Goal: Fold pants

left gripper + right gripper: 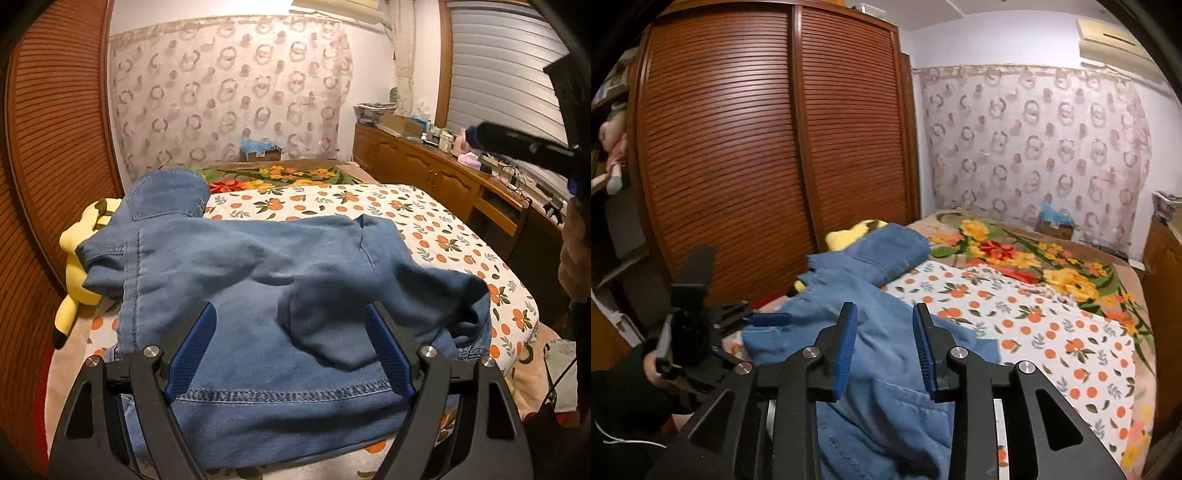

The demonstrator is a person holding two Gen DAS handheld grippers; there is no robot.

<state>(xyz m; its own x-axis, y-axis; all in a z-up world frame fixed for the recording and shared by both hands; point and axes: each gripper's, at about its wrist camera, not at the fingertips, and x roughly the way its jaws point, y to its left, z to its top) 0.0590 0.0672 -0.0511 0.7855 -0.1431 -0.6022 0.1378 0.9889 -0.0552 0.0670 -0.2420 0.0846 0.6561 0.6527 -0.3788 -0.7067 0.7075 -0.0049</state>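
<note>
Left wrist view: I hover my left tongs (291, 349), spread wide and empty, over a pair of blue denim pants (258, 295) heaped near the bed's (424, 221) front left corner. From the right wrist, my right tongs (885, 347) stand partly open above the same cloth with nothing pinched between the pads.

By my reading the fold is only partway. One hemmed edge lies fairly flat under the left tongs, but a leg flops loosely across the middle and the pocketed seat end rides up toward the far left edge of the bed, on a yellow plush toy (79, 269). Smoothing the bunched leg and bringing the ends together looks to be what remains.

Around the work, a louvred wooden wardrobe (757, 147) stands hard against the bed's left side, and the toy, wedged between it and the pants, could snag the cloth. An orange-print sheet (1034, 332) covers the near bed, a floral blanket (1015, 251) the far end. A cluttered wooden sideboard (424, 166) runs along the right.
</note>
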